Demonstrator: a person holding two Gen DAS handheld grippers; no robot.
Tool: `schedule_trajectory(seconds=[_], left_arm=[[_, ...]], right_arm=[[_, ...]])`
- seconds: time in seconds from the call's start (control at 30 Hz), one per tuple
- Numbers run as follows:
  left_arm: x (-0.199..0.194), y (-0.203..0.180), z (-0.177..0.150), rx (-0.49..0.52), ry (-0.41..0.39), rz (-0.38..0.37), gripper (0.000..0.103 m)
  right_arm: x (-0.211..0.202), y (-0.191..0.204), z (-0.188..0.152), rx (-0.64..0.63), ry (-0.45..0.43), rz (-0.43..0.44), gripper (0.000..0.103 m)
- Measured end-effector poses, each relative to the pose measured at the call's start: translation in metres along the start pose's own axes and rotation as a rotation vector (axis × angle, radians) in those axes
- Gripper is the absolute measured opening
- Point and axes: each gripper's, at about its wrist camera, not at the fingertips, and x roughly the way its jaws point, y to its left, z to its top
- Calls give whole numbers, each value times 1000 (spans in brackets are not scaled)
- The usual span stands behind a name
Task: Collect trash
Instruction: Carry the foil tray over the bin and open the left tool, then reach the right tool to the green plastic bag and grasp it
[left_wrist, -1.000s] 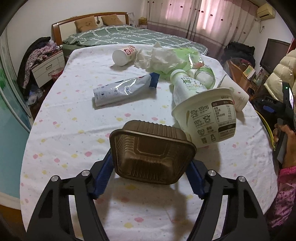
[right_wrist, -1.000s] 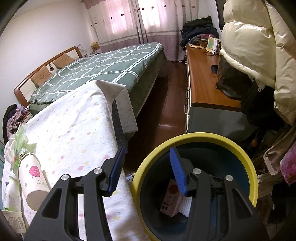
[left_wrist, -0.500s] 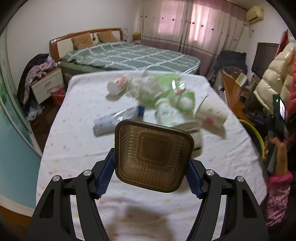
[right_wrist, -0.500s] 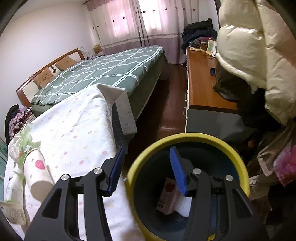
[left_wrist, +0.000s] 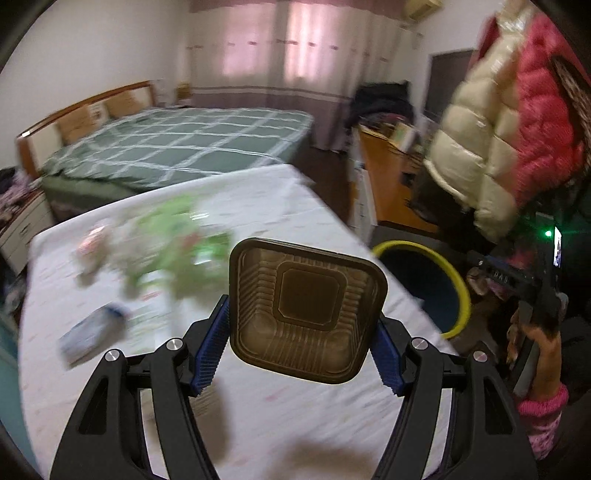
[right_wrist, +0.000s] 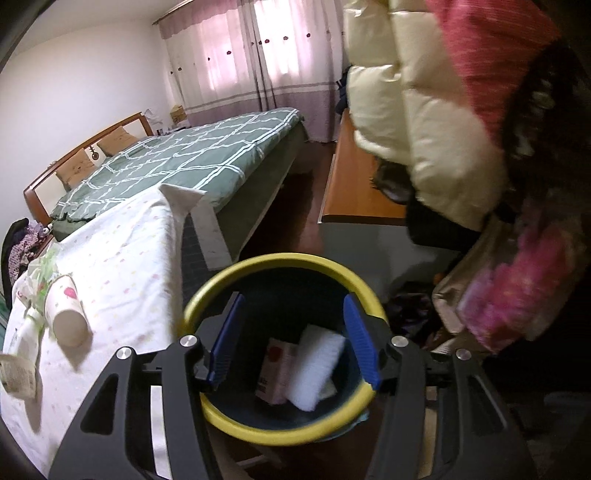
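A brown plastic food tray (left_wrist: 306, 310) hangs above the table, with my left gripper (left_wrist: 300, 349) shut on its two sides, its underside toward the camera. Right of the table stands a dark bin with a yellow rim (left_wrist: 456, 284). My right gripper (right_wrist: 293, 338) hovers directly over that bin (right_wrist: 207, 291); its jaws are opening and hold nothing. Inside the bin lie a small carton (right_wrist: 277, 371) and a white wad (right_wrist: 317, 363). Blurred trash remains on the table: a green wrapper pile (left_wrist: 177, 243), a foil tube (left_wrist: 92, 330), a paper cup (right_wrist: 66, 314).
The table wears a white dotted cloth (left_wrist: 266, 206). A green-quilted bed (right_wrist: 192, 151) lies behind it, a wooden dresser (right_wrist: 354, 188) to the right. Puffy cream and pink jackets (right_wrist: 424, 110) hang close above the bin. A person's hand (left_wrist: 535, 339) holds the right gripper.
The left gripper lifted the brown tray off the table and swung it right, bringing the bin into view. The right gripper shifted over the bin centre and its jaws spread wider.
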Motion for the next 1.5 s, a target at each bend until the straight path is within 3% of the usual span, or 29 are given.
schedule_trajectory(seconds=[0.3, 0.5, 0.73, 0.83, 0.87, 1.07, 1.27, 1.5], left_arm=[[85, -108, 40, 134, 85, -151, 68], [141, -157, 47, 179, 154, -186, 69], [194, -188, 45, 183, 234, -203, 71], [207, -191, 43, 177, 249, -200, 84], [209, -191, 43, 175, 250, -196, 84], [188, -176, 46, 151, 221, -203, 88], [120, -133, 51, 121, 70, -159, 94], [30, -44, 42, 36, -96, -32, 97]], right_arm=[[-14, -43, -17, 27, 15, -9, 54], [-17, -62, -21, 49, 23, -26, 54], [-15, -77, -23, 66, 32, -47, 56], [-13, -77, -22, 68, 40, -49, 57], [-12, -77, -22, 66, 43, -49, 57], [-9, -64, -19, 43, 51, -42, 57], [-12, -34, -16, 3, 42, -12, 57], [-17, 22, -12, -71, 27, 38, 57]])
